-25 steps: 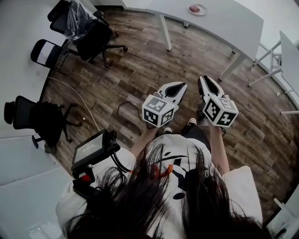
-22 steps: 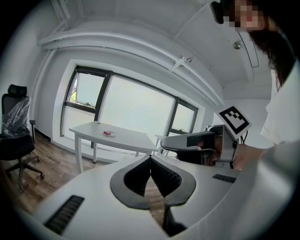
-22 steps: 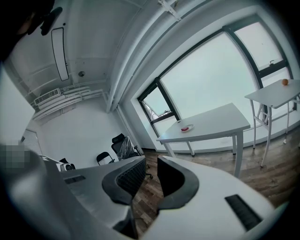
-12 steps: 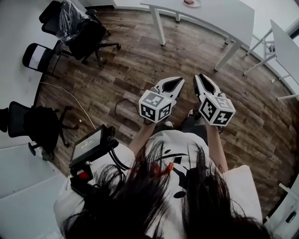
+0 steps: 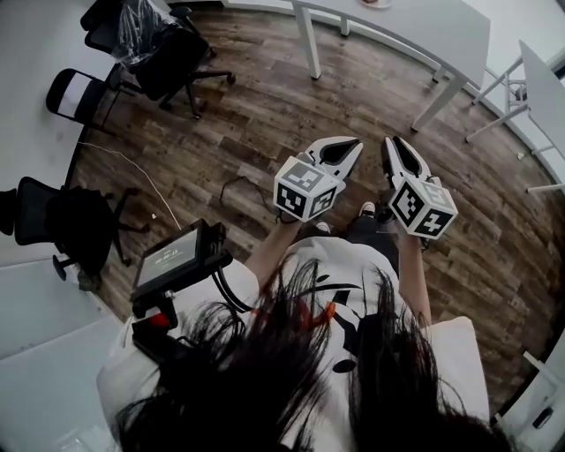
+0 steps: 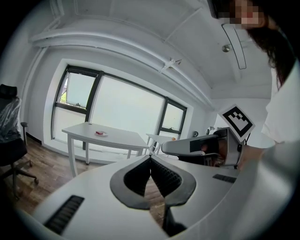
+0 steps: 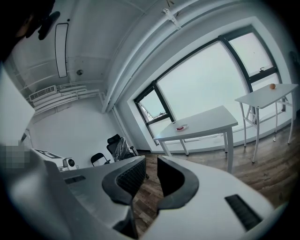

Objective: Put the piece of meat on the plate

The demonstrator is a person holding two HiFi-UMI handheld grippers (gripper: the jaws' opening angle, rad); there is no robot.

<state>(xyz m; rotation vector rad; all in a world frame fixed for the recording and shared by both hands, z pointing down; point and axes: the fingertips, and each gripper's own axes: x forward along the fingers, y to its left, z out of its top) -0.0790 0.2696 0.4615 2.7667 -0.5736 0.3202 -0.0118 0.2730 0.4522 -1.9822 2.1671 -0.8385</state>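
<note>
A small white plate (image 6: 100,134) with a red piece of meat (image 7: 180,126) lying on it stands on a white table (image 5: 415,26), far ahead across the wooden floor. Both gripper views show it small and distant. My left gripper (image 5: 357,142) is held at waist height over the floor, its jaws shut tip to tip with nothing between them (image 6: 150,157). My right gripper (image 5: 391,141) hangs just beside it, also shut and empty (image 7: 150,161). Both point toward the table.
Black office chairs (image 5: 168,53) stand at the left, one wrapped in plastic, another (image 5: 75,221) nearer. A second white table (image 7: 267,96) bearing a small orange object (image 7: 272,86) stands at the right. A cable (image 5: 132,172) lies on the floor. A screen device (image 5: 181,260) hangs at the person's left side.
Both grippers sit a little higher and further right in the head view, still shut. The white table and its plate have slid toward the picture's top edge.
</note>
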